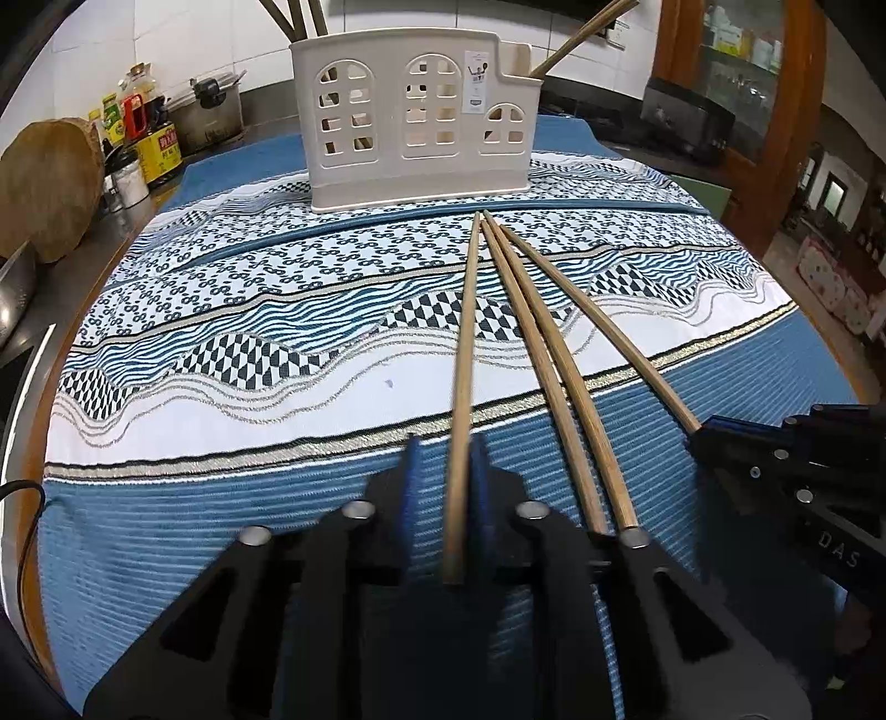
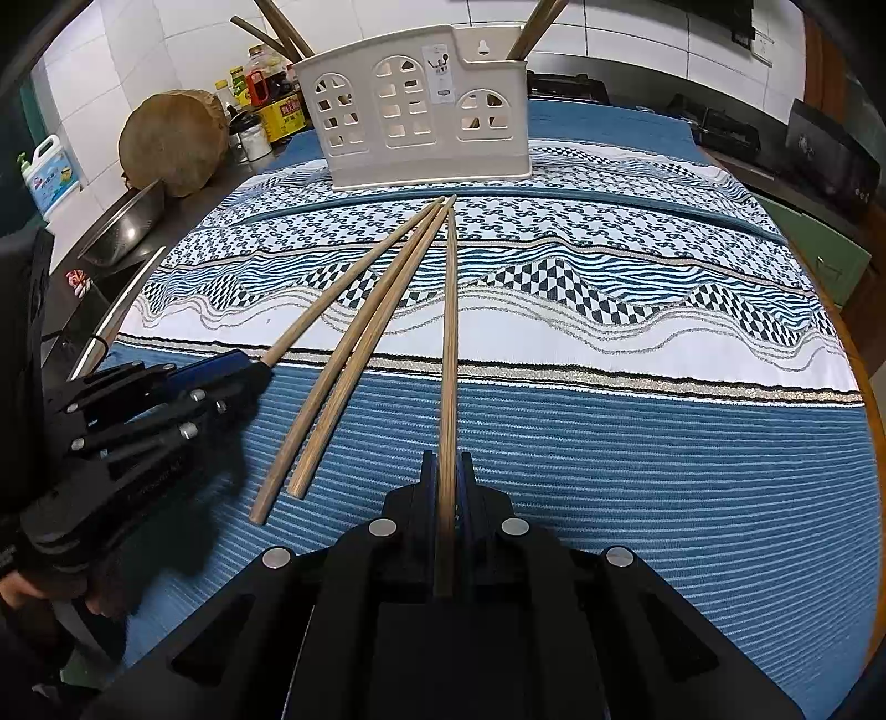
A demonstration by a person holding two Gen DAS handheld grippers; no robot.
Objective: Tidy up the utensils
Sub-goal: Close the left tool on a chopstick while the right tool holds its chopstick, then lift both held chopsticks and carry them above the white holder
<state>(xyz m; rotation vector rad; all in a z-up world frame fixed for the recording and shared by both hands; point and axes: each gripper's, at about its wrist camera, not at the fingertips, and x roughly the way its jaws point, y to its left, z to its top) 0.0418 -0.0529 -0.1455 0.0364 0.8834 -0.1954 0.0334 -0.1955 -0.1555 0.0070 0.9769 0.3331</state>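
Several long wooden chopsticks lie fanned on the patterned blue and white cloth point(image 1: 221, 343), tips meeting in front of the cream utensil holder point(image 1: 412, 119), which also shows in the right wrist view point(image 2: 421, 111). My left gripper point(image 1: 446, 465) is shut on the leftmost chopstick point(image 1: 465, 332); it appears at the left of the right wrist view point(image 2: 260, 368). My right gripper point(image 2: 447, 471) is shut on the rightmost chopstick point(image 2: 449, 332); it appears at the right of the left wrist view point(image 1: 699, 435). Two chopsticks point(image 2: 360, 354) lie loose between them. More chopsticks point(image 1: 581, 36) stand in the holder.
A round wooden block point(image 2: 174, 141), bottles and jars point(image 2: 266, 88), a metal pot point(image 1: 207, 111) and a steel bowl point(image 2: 124, 227) stand on the counter at the left. A dark appliance point(image 1: 686, 124) sits at the back right.
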